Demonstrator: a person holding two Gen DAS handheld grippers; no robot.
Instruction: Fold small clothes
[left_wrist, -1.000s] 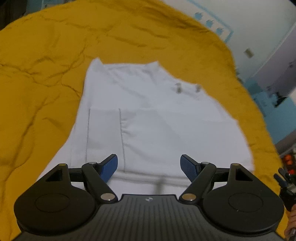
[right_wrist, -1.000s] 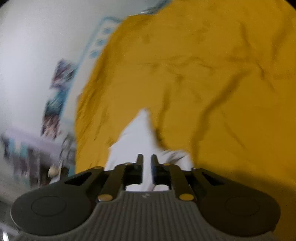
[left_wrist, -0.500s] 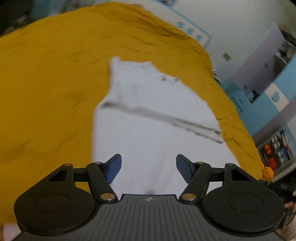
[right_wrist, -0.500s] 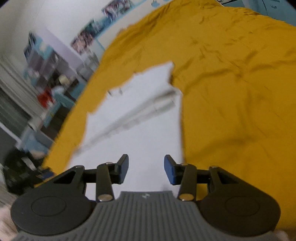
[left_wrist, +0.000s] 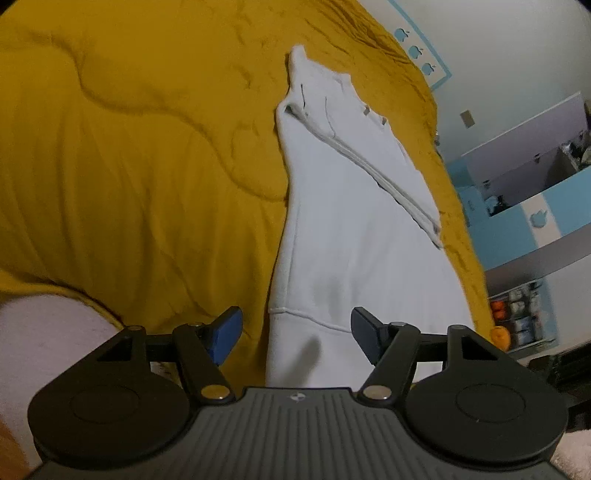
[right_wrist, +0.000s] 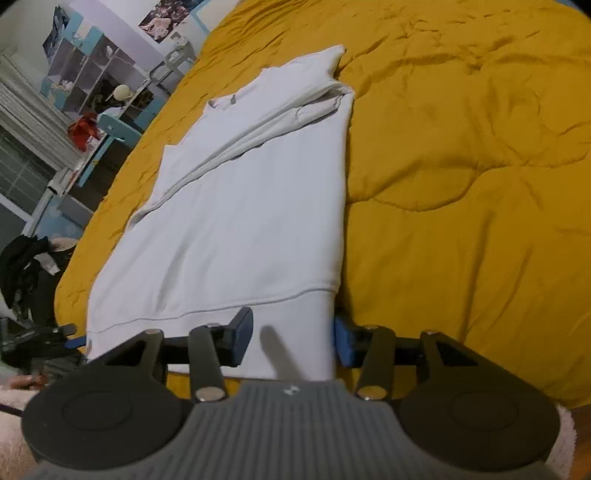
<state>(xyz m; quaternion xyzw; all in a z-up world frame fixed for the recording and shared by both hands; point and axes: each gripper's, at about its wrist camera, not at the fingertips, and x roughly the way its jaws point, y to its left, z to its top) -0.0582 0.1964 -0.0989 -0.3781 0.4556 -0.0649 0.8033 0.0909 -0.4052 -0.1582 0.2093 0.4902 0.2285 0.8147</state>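
So we've got a white hoodie (left_wrist: 354, 206) spread flat on the yellow comforter (left_wrist: 140, 155) covering the bed, hem end toward us and the hood end far away. One sleeve (left_wrist: 373, 162) is folded diagonally across the body, and you can make out the two drawstring tips (left_wrist: 373, 115) up near the neck.

Our left claw (left_wrist: 294, 334) is spread wide, holding nothing, hovering at the hem. Its left blue fingertip (left_wrist: 225, 332) sits over bare comforter just beside the hoodie's left edge, and the other one is over the waistband (left_wrist: 314, 343). There's a blue-and-white shelf unit (left_wrist: 524, 206) off past the far right side of the bed.

From the right wrist view, the same hoodie (right_wrist: 243, 206) runs away from us with the hem seam right in front. Our right claw (right_wrist: 293, 341) is also wide apart and empty, straddling the right corner of the waistband (right_wrist: 295, 332): one fingertip (right_wrist: 240, 338) over the cloth, the other just off the edge. The comforter (right_wrist: 461, 166) takes up everything to the right. We can't tell if the pads actually touch the fabric.
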